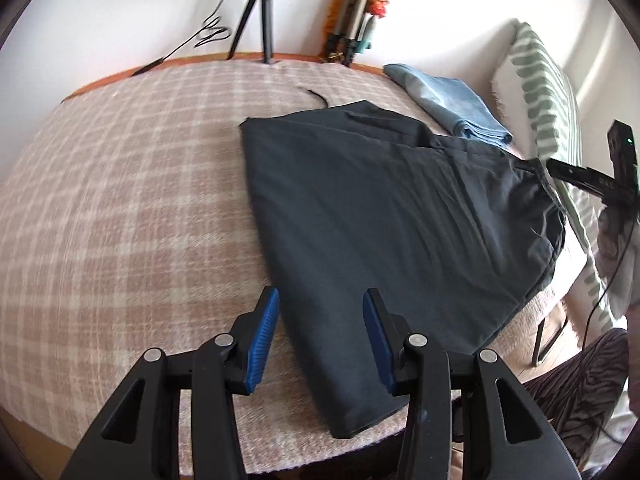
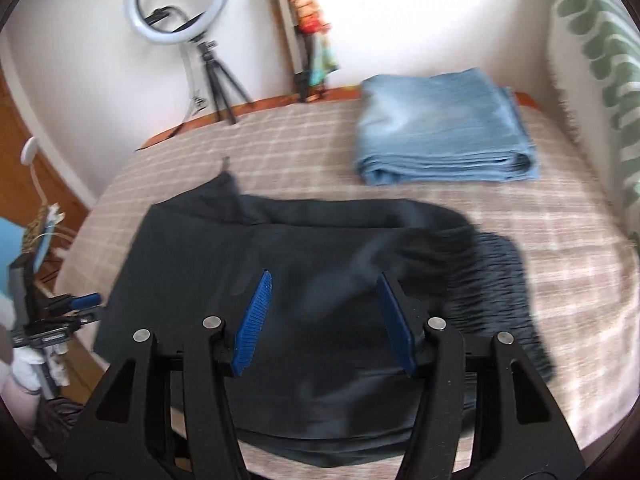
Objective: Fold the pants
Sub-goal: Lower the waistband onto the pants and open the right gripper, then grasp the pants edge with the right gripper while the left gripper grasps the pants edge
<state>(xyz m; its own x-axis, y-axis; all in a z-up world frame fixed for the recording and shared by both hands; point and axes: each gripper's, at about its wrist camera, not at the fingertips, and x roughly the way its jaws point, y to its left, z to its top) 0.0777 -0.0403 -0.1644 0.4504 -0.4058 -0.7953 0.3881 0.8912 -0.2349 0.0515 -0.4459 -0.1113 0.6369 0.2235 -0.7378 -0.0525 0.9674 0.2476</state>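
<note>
Dark pants (image 1: 384,216), folded into a long flat panel, lie on a plaid-covered bed (image 1: 120,208), running from mid-bed to the near edge, where one end overhangs slightly. From the right wrist view the gathered waistband end spreads toward the right side of the bed.

Left gripper (image 1: 320,336): jaws partly open, nothing between the blue pads; it hovers over the near end of the pants, one finger over the plaid, the other over dark cloth.

Right gripper (image 2: 324,320): jaws apart, above the pants; image blurred, no cloth seen pinched.

Folded blue jeans (image 2: 444,128) sit near the far edge, apart from the pants. Green-patterned pillow (image 1: 548,92) along the right edge. Tripod (image 1: 260,12) stands beyond the far edge.
</note>
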